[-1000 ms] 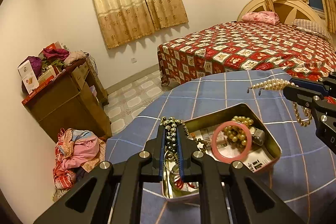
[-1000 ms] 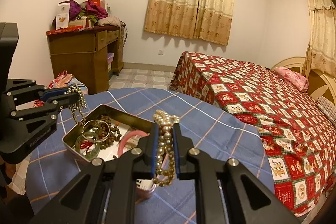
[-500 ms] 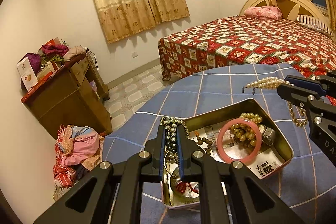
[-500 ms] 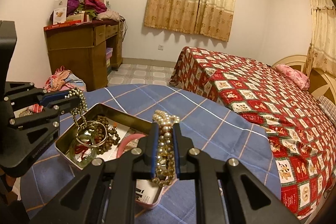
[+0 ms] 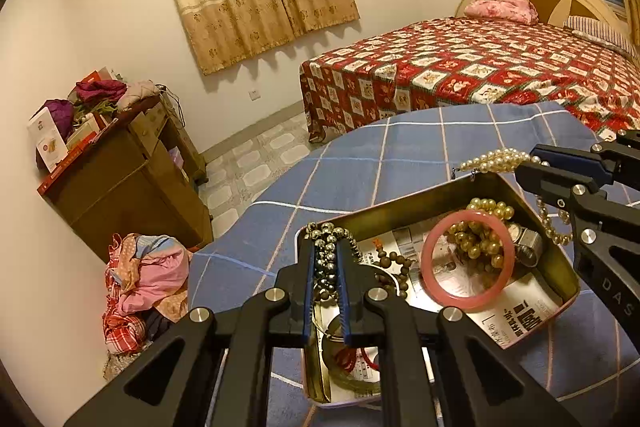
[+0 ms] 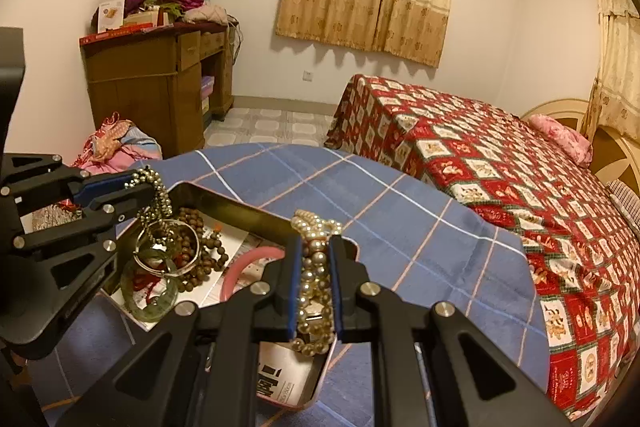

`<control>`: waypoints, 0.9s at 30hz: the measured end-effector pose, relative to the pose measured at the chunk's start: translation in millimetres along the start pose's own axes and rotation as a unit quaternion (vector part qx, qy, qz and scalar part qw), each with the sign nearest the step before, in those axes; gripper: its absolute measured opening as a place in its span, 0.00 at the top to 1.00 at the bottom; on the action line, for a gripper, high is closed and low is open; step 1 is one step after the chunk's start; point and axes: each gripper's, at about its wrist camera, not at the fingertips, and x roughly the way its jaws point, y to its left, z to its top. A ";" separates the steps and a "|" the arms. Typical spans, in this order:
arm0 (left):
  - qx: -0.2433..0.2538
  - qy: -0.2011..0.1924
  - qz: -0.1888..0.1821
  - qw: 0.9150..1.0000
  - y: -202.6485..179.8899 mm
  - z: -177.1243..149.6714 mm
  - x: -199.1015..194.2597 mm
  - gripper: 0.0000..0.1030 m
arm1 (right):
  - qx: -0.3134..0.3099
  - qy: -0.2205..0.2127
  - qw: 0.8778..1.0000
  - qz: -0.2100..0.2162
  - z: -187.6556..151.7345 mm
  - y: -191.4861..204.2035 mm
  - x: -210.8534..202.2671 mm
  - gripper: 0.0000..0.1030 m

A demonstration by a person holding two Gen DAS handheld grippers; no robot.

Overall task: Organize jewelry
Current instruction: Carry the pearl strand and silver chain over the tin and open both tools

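An open metal tin (image 5: 436, 193) (image 6: 224, 205) sits on the blue checked tablecloth (image 5: 400, 155). Inside lie a pink bangle (image 5: 466, 259), a yellowish bead bracelet (image 5: 480, 239), brown beads (image 6: 200, 255), a green bangle (image 6: 156, 303) and a small watch (image 5: 528, 247). My left gripper (image 5: 326, 247) (image 6: 138, 189) is shut on a dark metallic bead strand (image 5: 329, 259) over the tin's left end. My right gripper (image 6: 314, 247) (image 5: 530, 159) is shut on a pearl strand (image 6: 314, 267) (image 5: 496, 161) over the tin's right end.
The round table ends just beyond the tin; tiled floor (image 5: 260, 163) lies past it. A wooden desk (image 5: 120, 187) piled with clutter stands at the left wall, with a heap of clothes (image 5: 144, 279) below. A bed (image 5: 480, 75) with a red patterned cover stands behind.
Both grippers have come lower and closer over the tin, each still holding its strand. The tin looms larger in both views.
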 end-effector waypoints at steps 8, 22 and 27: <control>0.000 0.012 -0.004 1.000 -0.4 -7.1 11.4 0.91 | -0.003 0.016 1.000 0.006 -3.6 6.8 12.1 0.86; 0.004 0.027 0.000 1.000 0.7 -15.3 21.8 0.91 | -0.011 0.033 0.999 0.006 -8.7 14.2 20.8 0.86; 0.005 0.027 0.006 1.000 1.8 -18.5 22.7 0.90 | -0.008 0.040 0.999 0.009 -10.7 12.9 23.7 0.85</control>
